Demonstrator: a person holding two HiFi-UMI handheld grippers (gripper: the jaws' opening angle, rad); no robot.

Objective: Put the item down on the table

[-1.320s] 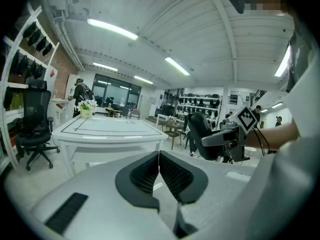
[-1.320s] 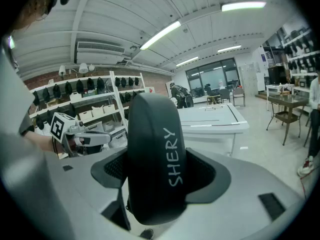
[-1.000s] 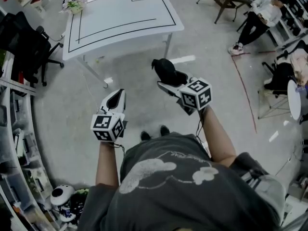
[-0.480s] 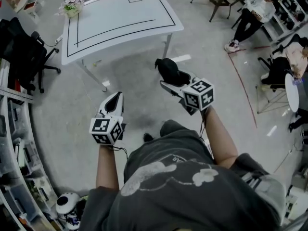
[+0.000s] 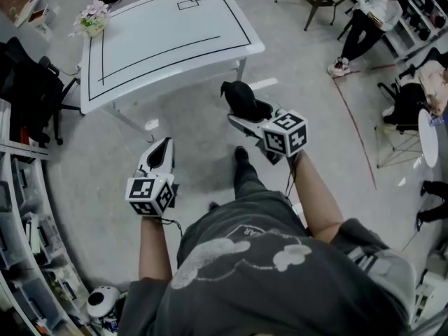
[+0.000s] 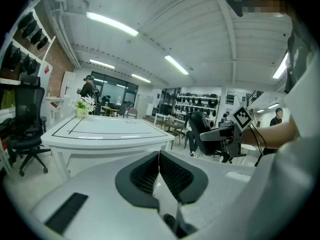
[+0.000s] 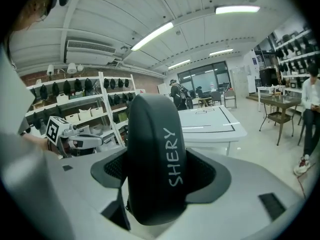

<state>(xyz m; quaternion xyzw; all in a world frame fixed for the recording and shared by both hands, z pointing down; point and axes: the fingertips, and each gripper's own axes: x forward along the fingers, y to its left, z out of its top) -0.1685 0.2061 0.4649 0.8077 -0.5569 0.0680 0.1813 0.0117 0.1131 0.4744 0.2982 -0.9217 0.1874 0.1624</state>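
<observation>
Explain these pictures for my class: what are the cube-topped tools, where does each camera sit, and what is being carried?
A person holds a hand-held gripper in each hand; the marked cubes are part of them. The top-down picture comes from a head camera; the other two from cameras riding on each one. The left hand-held gripper is shut and empty. The right hand-held gripper is clamped on a black item printed SHERY. The white table ahead carries black lines and flowers; the item is not yet on it.
</observation>
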